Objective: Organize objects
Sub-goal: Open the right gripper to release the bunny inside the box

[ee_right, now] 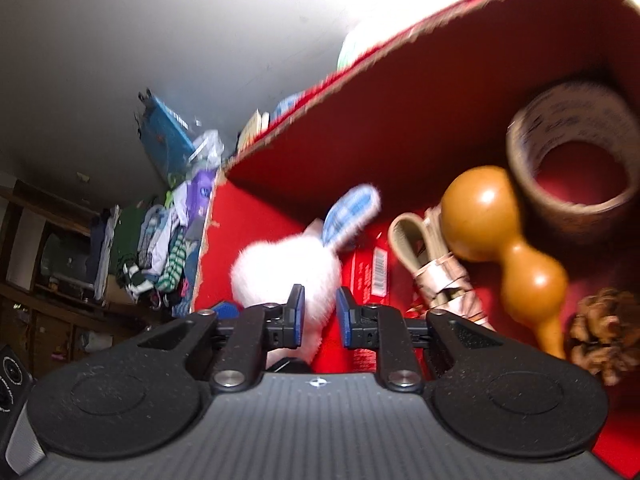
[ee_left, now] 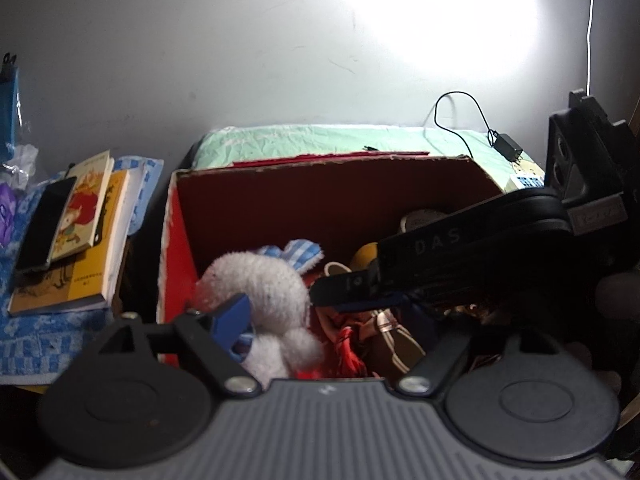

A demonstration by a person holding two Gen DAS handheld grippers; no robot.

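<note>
Red cardboard box point(ee_right: 400, 112) holds the white plush rabbit point(ee_right: 288, 268), set inside as a gathered toy. The right gripper point(ee_right: 319, 316) pinches its fluffy rear, jaws nearly closed; the left gripper point(ee_left: 320, 320) stands released beside it. A gourd point(ee_right: 504, 248), tape roll point(ee_right: 572, 168), folded umbrella point(ee_right: 436, 276) and pinecone point(ee_right: 604, 332) crowd the right side.

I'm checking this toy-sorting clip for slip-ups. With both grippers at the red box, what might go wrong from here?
1. The right gripper sits nearly closed around the white plush rabbit; pulling back may drag the rabbit out of the red box.
2. The left gripper is open beside the right one in the box; the two may collide.
3. The gourd rests against the tape roll; a nudge may roll it.
</note>
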